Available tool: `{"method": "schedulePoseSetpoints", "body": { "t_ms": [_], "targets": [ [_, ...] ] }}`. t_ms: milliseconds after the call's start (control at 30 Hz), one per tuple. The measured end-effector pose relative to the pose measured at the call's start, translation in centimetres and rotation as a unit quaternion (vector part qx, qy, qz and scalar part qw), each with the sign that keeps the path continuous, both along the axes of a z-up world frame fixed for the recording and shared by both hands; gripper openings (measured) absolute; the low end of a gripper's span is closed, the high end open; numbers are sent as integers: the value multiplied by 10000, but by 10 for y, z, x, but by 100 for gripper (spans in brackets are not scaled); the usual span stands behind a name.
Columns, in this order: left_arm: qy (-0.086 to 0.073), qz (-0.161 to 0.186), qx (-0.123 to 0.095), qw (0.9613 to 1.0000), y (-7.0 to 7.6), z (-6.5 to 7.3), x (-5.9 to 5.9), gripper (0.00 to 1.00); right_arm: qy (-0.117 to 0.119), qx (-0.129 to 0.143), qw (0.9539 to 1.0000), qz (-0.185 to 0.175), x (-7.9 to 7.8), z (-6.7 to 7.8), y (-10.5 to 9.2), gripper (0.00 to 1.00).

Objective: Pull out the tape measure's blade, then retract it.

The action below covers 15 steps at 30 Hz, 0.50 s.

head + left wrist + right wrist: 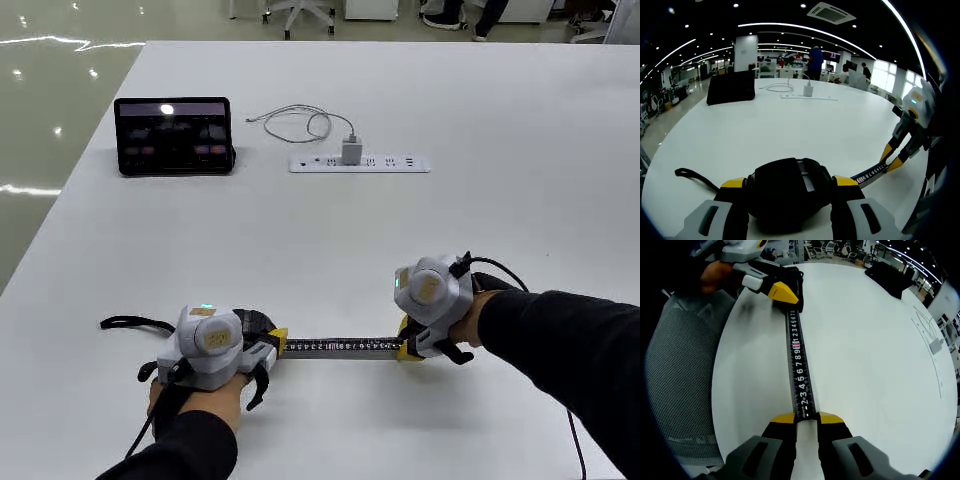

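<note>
The black tape measure case [787,192] sits on the white table between the yellow-tipped jaws of my left gripper [790,182], which is shut on it; its black wrist strap [135,323] trails to the left. The case [258,326] is mostly covered by that gripper [262,345] in the head view. The black blade [340,347] with white numbers lies flat on the table, pulled out a short way to the right. My right gripper [805,417] is shut on the blade's end [805,405], and the blade [797,352] runs from there back to the case [787,280].
The white table [420,230] reaches far ahead. A dark tablet [174,134] stands at the back left. A white power strip [360,162] with a plugged charger and looped cable [300,122] lies beyond the middle. A grey mesh chair [685,375] sits beside the table.
</note>
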State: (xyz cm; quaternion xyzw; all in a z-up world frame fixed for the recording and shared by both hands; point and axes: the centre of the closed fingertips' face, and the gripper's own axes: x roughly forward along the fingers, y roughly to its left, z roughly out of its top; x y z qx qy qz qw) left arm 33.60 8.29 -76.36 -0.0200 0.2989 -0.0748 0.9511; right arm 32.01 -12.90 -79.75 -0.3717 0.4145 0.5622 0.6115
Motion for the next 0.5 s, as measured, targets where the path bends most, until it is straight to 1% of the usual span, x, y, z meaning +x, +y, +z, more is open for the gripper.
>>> {"method": "schedulePoseSetpoints", "body": {
  "t_ms": [500],
  "targets": [
    [26, 0, -27, 10000, 0, 0, 0, 63, 6, 44, 10000, -27, 0, 0, 6, 11]
  ]
}}
